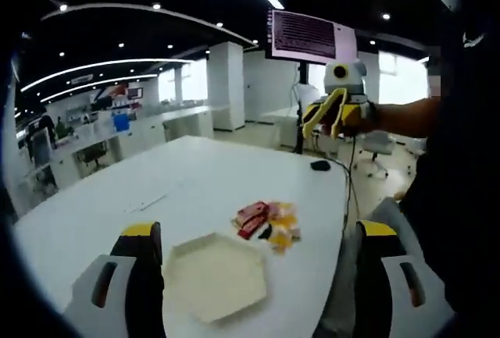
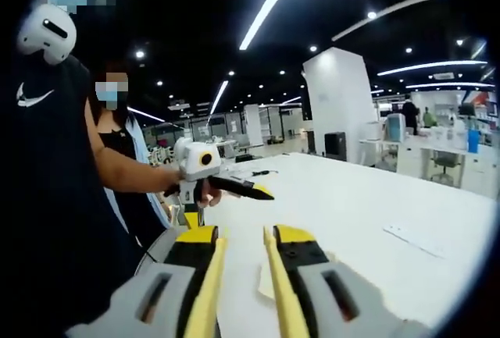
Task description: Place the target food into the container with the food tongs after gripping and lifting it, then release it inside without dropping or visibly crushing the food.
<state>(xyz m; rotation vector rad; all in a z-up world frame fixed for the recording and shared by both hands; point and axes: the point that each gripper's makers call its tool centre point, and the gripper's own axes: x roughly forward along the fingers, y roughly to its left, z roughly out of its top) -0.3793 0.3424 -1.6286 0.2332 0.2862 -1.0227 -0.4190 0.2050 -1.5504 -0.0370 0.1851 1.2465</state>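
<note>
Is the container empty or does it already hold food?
Empty. The container shows a bare pale inside in the left gripper view; the food lies in a pile on the table beside it.

Counter (image 1: 234, 174): one. Hexagonal cream tray (image 1: 215, 275): one, near counter's front edge. Food pile (image 1: 269, 221): one cluster of red and yellow-orange pieces; piece count unclear. Black mouse (image 1: 319, 165): one, far edge. Hand-held grippers: two.

I see a white table (image 1: 234, 174); on it a pale hexagonal container (image 1: 215, 275), a heap of red and yellow food pieces (image 1: 268, 222) just beside it, a black mouse (image 1: 319, 165) farther off
</note>
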